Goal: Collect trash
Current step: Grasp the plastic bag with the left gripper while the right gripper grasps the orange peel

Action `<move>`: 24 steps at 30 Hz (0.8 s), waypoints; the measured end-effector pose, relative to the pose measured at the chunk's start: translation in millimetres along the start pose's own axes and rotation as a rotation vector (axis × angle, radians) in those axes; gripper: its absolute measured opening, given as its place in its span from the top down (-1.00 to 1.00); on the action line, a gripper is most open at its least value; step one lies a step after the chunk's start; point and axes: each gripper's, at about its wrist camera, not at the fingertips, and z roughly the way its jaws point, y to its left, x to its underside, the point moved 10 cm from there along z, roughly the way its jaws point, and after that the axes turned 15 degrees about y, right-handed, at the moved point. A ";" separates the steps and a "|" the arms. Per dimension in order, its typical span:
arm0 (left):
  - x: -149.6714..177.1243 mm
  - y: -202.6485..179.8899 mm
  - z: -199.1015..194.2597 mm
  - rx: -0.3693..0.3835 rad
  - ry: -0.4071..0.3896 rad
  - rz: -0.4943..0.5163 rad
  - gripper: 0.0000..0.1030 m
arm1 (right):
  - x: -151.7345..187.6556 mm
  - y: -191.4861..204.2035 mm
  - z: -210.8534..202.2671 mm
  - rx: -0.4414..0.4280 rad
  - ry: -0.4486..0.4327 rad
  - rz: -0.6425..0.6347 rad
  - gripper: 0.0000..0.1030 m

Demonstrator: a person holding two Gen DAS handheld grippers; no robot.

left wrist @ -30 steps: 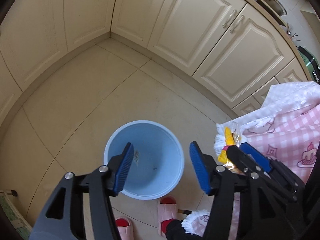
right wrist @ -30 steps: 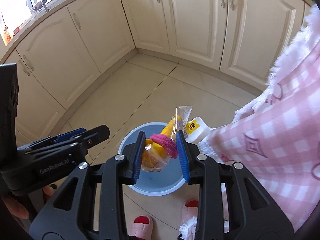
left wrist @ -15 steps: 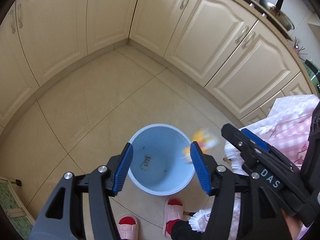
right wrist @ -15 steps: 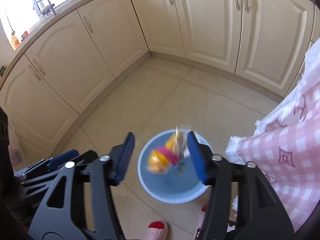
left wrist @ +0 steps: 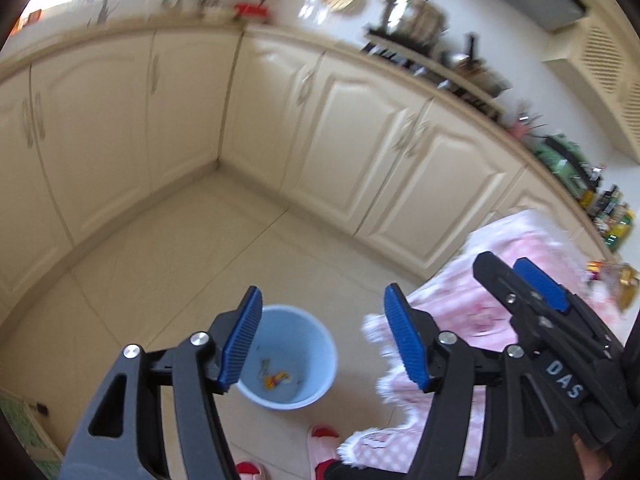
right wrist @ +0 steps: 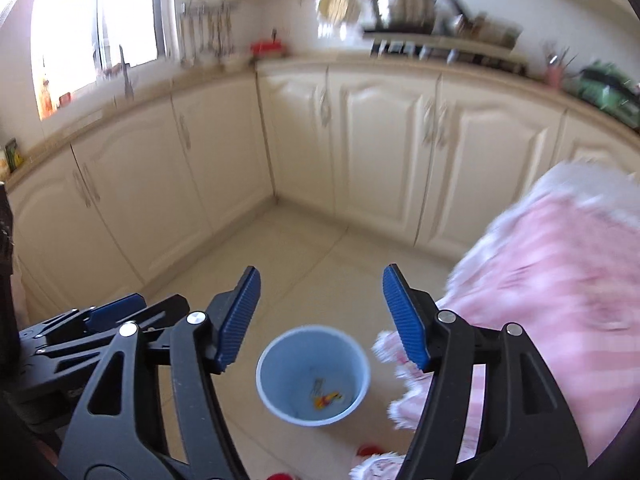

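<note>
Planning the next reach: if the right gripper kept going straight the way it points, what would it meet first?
Probably the tiled floor beyond the blue bin, before the cabinets. The right gripper is open, empty; depth is uncertain.

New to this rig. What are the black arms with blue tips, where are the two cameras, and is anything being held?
There is no robot here. A person carries a handheld pair of tongs in each hand, and a fisheye camera on each looks forward along its two blue-padded fingers.

The left wrist view shows the left tongs wide open, with the right tongs beside them at the right. The right wrist view shows the right tongs, also open and holding nothing.

Below both stands a light blue bin on the tiled kitchen floor. Yellow and red trash lies at its bottom. A pink checked tablecloth hangs at the right, and cream cabinets line the walls.
</note>
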 end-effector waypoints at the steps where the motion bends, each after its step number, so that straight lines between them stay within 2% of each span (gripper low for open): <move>1: -0.5 -15.1 -16.5 0.014 -0.028 0.028 -0.28 | -2.7 -4.8 -15.0 0.014 -0.021 0.001 -0.31; 4: 4.3 -56.5 -47.7 0.042 -0.078 0.101 -0.35 | -1.7 -31.0 -70.7 0.057 -0.088 0.023 -0.33; 8: 22.1 -129.7 -72.3 0.109 -0.092 0.229 -0.39 | 16.3 -86.1 -133.9 0.107 -0.131 0.088 -0.34; 12: 48.5 -206.5 -79.0 0.162 -0.065 0.380 -0.45 | 42.0 -152.5 -180.4 0.198 -0.145 0.165 -0.38; 17: 80.7 -303.0 -65.4 0.223 -0.005 0.547 -0.45 | 74.9 -244.3 -215.5 0.312 -0.130 0.306 -0.42; 21: 102.3 -361.3 -43.9 0.171 0.021 0.690 -0.45 | 100.2 -302.9 -229.8 0.347 -0.117 0.410 -0.44; 24: 111.3 -397.5 -22.1 0.102 0.035 0.774 -0.45 | 111.6 -331.5 -230.0 0.343 -0.099 0.460 -0.46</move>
